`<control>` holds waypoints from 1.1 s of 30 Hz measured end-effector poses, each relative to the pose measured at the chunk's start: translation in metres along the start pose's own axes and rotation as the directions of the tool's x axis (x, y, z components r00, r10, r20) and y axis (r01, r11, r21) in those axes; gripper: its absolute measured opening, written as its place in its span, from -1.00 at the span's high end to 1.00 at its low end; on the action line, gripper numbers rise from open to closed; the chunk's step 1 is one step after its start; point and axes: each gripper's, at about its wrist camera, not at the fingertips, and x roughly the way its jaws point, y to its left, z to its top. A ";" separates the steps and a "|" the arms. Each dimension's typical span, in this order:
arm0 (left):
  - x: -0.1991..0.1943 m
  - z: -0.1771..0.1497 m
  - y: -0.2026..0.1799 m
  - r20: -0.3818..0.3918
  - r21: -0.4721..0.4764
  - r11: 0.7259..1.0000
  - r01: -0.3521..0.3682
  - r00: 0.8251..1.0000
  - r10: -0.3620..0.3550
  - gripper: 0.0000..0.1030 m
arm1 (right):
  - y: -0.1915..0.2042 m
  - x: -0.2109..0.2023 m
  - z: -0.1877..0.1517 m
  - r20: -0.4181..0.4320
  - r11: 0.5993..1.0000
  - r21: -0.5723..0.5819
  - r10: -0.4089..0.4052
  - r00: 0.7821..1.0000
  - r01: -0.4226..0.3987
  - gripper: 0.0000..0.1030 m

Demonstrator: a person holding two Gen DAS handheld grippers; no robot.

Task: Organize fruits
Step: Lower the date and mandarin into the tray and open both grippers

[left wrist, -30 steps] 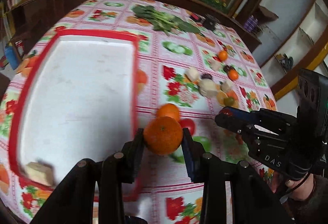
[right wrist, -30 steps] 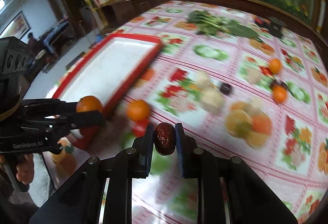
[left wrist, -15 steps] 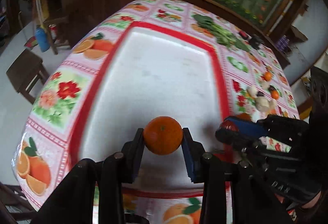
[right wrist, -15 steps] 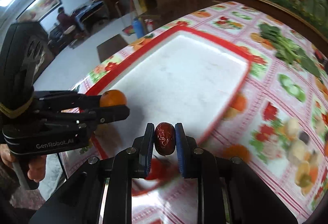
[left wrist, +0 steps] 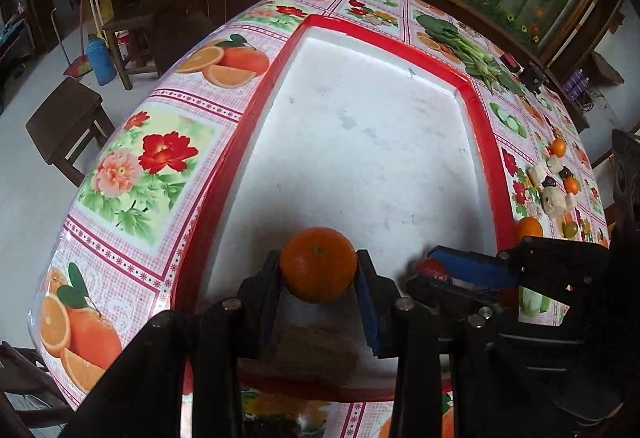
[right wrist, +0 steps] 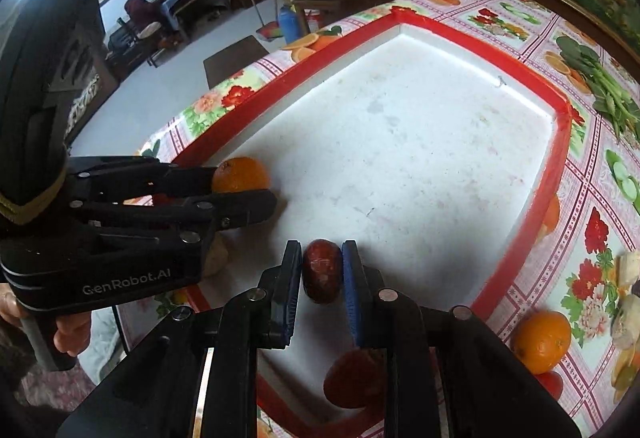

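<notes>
My left gripper [left wrist: 318,270] is shut on an orange tangerine [left wrist: 318,264] and holds it over the near end of the white tray with a red rim [left wrist: 486,141]. It also shows in the right wrist view [right wrist: 244,189], with the tangerine [right wrist: 240,173] low over the tray's left side. My right gripper [right wrist: 321,272] is shut on a dark red jujube [right wrist: 321,270], over the tray's near end [right wrist: 556,157]. A reddish fruit [right wrist: 352,378] lies in the tray below the right gripper. A pale food piece [right wrist: 216,258] lies under the left gripper.
On the flowered tablecloth right of the tray lie a tangerine [right wrist: 542,340], pale cut pieces [left wrist: 554,199], more small tangerines [left wrist: 557,147] and leafy greens [left wrist: 468,53]. A wooden stool [left wrist: 66,125] stands on the floor at the left.
Both grippers have carried their fruits leftwards from the fruit pile to above the tray's near end. The tray now fills both views. Both grips are unchanged.
</notes>
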 end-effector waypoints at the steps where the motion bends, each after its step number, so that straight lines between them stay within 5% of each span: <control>1: 0.000 0.000 -0.001 0.000 0.004 1.000 -0.005 1.000 0.005 0.25 | -0.001 0.001 0.000 -0.002 1.000 0.002 0.000 1.000 0.000 0.61; 25: -0.018 -0.016 -0.008 0.001 -0.048 0.997 -0.056 0.998 0.056 -0.02 | 0.005 -0.037 -0.020 0.033 1.000 -0.004 0.019 0.999 -0.019 0.39; 33: -0.028 -0.020 -0.037 0.024 -0.009 0.998 -0.067 0.997 0.067 -0.16 | -0.008 -0.067 -0.037 0.074 0.999 0.036 -0.002 0.997 -0.001 -0.24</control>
